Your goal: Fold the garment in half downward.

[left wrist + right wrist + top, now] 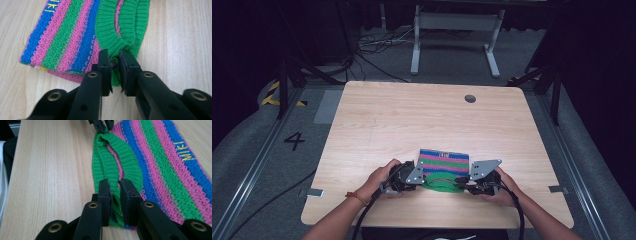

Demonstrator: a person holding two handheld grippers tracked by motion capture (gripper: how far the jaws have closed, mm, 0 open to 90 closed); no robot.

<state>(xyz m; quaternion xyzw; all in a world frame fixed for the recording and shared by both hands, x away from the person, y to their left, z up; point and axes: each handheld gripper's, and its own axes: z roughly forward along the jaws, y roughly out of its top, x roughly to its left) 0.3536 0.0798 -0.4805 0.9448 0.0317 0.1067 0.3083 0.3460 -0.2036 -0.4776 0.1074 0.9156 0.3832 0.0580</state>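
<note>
**Operator:** I have the hat (444,161) lying flat on the table (377,120), near the front edge, between my two grippers. It is knitted in pink, blue and green stripes, with a green ribbed band (442,184) along the side facing me.

**Checker:** State of the left gripper?

**Operator:** The left gripper (114,60) is at the band's left end. Its jaws are nearly closed, with a narrow gap between them, and a fold of the green band (117,32) is pinched in that gap. In the high view the left gripper (412,176) sits just beside the hat's left edge, with my left hand (379,177) behind it.

**Checker:** And the right?

**Operator:** The right gripper (114,183) is at the band's other end. Its jaws are likewise drawn close and grip the ribbed band (105,167) between them. In its view the left gripper's tips (101,125) show farther off, holding the opposite end of the same band. In the high view the right gripper (474,181) touches the hat's right front corner, with my right hand (502,187) on it.

**Checker:** Markings?

**Operator:** Yellow lettering (183,151) on a blue stripe; I cannot read it.
</note>
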